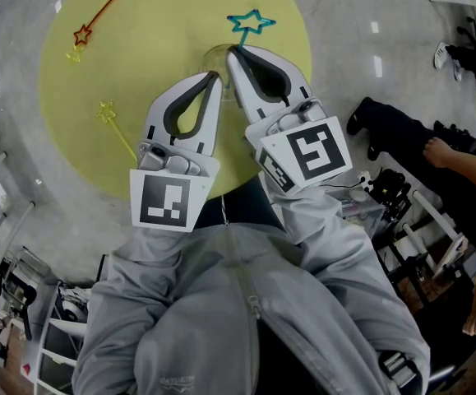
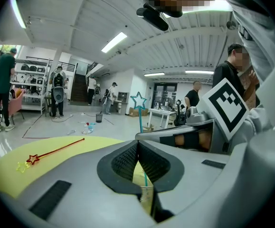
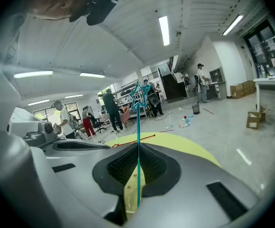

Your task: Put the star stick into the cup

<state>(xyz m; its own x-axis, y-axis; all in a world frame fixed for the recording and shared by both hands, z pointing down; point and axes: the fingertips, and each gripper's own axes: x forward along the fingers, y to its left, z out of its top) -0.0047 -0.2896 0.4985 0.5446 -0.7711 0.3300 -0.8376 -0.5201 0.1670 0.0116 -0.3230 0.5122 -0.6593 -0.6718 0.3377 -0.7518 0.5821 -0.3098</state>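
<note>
A blue star stick (image 1: 251,23) stands upright with its star on top. My right gripper (image 1: 232,52) is shut on its shaft. In the right gripper view the stick (image 3: 137,127) runs down through the shut jaws (image 3: 138,145) into a clear cup (image 3: 131,191). My left gripper (image 1: 215,75) is shut beside the right one, tip next to the cup (image 1: 213,56). Its own view shows its tips (image 2: 137,142) meeting, with the cup (image 2: 146,196) and the blue shaft seen through the hollow below. Whether it pinches the cup I cannot tell.
A round yellow mat (image 1: 164,23) covers the surface. A red star stick (image 1: 83,34) lies at its far left and a yellow star stick (image 1: 116,126) nearer left. A person's arm (image 1: 459,159) and gear are at the right, shelving (image 1: 7,278) at lower left.
</note>
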